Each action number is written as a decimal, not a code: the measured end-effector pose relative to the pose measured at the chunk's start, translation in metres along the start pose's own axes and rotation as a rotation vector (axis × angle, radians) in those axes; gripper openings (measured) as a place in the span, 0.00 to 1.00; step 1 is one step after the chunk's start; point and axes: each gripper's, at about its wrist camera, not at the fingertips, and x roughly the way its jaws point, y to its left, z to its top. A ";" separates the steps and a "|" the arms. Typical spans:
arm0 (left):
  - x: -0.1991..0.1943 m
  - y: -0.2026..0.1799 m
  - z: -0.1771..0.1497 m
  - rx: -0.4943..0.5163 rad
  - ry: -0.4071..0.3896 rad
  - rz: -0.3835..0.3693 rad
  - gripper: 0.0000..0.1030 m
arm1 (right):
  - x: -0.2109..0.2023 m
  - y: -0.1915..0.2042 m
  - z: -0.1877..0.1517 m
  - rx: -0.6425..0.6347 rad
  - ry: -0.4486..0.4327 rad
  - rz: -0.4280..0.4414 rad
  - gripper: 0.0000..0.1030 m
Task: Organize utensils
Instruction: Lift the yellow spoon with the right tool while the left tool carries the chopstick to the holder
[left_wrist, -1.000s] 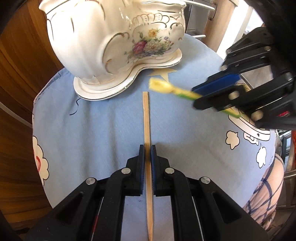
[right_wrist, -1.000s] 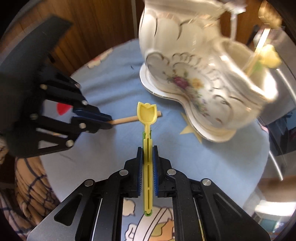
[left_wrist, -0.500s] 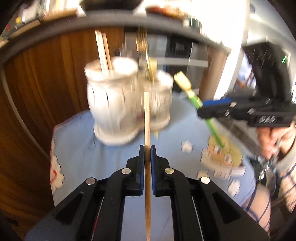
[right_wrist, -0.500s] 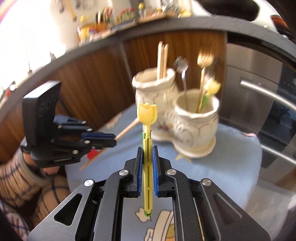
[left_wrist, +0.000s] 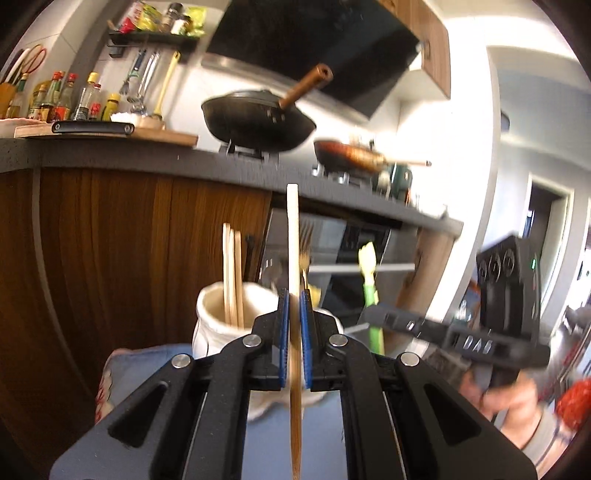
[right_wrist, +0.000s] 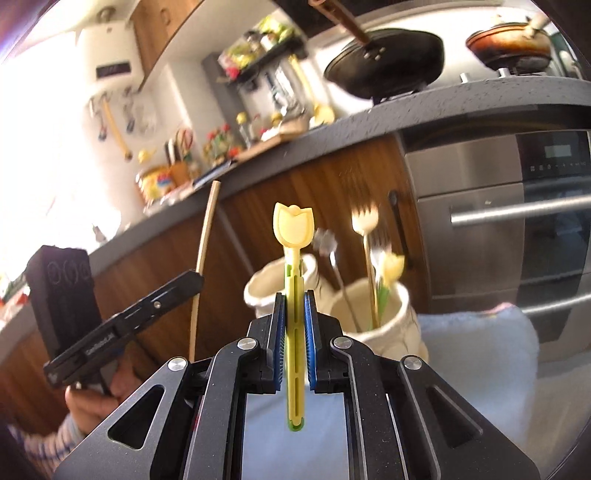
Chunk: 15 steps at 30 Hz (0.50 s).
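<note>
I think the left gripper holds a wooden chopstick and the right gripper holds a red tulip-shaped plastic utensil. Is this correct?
Not fully. The right gripper is shut on a yellow tulip-shaped plastic utensil with a green stem, not a red one; the right wrist view shows it. The left gripper does hold a wooden chopstick.

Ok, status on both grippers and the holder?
Left gripper shut on chopstick. Right gripper shut on tulip spoon. Ceramic holder ahead, nothing blocking.

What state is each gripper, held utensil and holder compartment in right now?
left gripper: shut on wooden chopstick, upright.
right gripper: shut on tulip utensil, upright.
ceramic holder: upright; one compartment holds chopsticks, the other forks and another tulip utensil.
</note>
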 end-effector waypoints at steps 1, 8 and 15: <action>0.002 0.002 0.002 -0.012 -0.023 -0.010 0.06 | 0.004 -0.001 0.000 0.010 -0.022 -0.003 0.11; 0.012 0.017 0.021 -0.045 -0.170 -0.012 0.06 | 0.019 -0.019 0.005 0.070 -0.140 -0.012 0.11; 0.032 0.016 0.043 -0.004 -0.323 0.003 0.06 | 0.025 -0.030 0.016 0.039 -0.205 -0.033 0.11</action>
